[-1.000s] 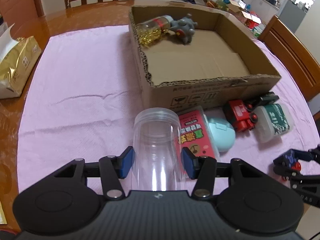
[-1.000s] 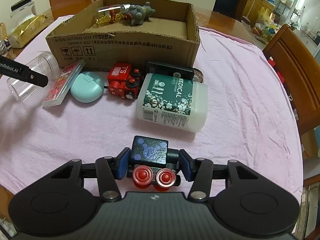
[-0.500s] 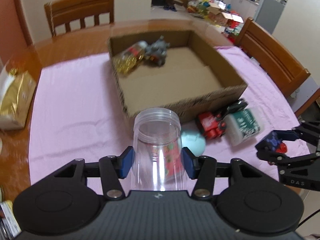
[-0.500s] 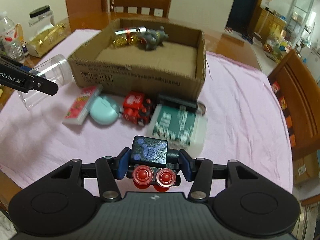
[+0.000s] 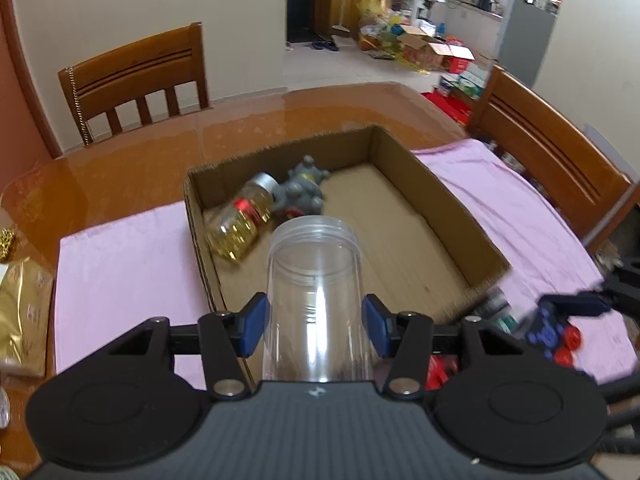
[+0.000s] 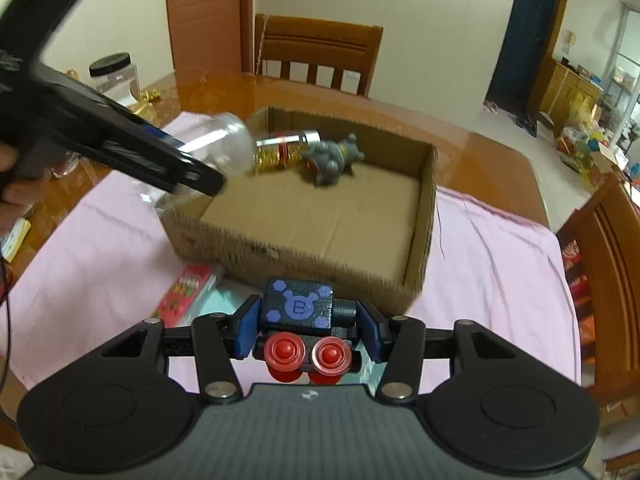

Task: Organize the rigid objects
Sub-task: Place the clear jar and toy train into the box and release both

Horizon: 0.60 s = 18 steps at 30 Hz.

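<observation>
Gripping a clear jar (image 5: 315, 300) between its blue pads, the left gripper (image 5: 315, 330) holds it in the air over the near-left part of the box (image 5: 448, 216), mouth pointing forward. The right gripper (image 6: 306, 330) is clamped on a dark toy car (image 6: 298, 312) with red wheels, held short of the box's near wall. Inside the box lie a gold-filled bottle (image 5: 240, 224) and a grey toy (image 5: 300, 194), touching each other near the far-left corner. The jar looks slick and is pinched only on its sides, so a loose squeeze or a tilt could let it slide out and roll; dropped from here it might knock the bottle. Both grippers converge on one box, so they could collide if they go in together. The right wrist view shows a pink packet (image 6: 188, 292) on the pink cloth (image 6: 500, 264) just outside the box, hidden in the left view; the left view alone shows the jar's pads squarely.
</observation>
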Each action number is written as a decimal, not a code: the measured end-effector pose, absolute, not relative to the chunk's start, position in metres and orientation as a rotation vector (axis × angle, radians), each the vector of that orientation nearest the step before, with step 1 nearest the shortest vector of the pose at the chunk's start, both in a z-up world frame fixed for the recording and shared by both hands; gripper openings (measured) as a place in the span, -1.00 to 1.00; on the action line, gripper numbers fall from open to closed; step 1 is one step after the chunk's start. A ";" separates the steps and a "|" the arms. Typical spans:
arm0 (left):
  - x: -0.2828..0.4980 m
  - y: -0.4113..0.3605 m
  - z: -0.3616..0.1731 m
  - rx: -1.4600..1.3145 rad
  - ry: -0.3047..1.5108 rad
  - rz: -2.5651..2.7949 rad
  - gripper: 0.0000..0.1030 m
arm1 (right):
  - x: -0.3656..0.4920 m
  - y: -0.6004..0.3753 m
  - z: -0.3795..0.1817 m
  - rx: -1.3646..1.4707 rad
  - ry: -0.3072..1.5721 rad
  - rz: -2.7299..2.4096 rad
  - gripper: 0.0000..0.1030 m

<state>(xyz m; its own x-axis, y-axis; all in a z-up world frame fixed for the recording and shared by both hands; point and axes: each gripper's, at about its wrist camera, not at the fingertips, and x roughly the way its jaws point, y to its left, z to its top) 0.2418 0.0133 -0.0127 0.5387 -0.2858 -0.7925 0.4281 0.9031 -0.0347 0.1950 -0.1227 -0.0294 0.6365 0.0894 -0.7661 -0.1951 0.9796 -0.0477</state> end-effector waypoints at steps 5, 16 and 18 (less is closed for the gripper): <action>0.264 0.012 -0.019 0.138 0.859 -0.372 0.72 | 0.213 -0.122 -0.026 -0.160 0.845 0.168 0.09; 0.238 0.037 -0.021 0.115 0.877 -0.258 0.92 | 0.258 -0.128 -0.024 -0.194 0.833 0.178 0.09; 0.231 0.043 -0.020 0.106 0.874 -0.236 0.93 | 0.269 -0.130 -0.022 -0.196 0.830 0.180 0.09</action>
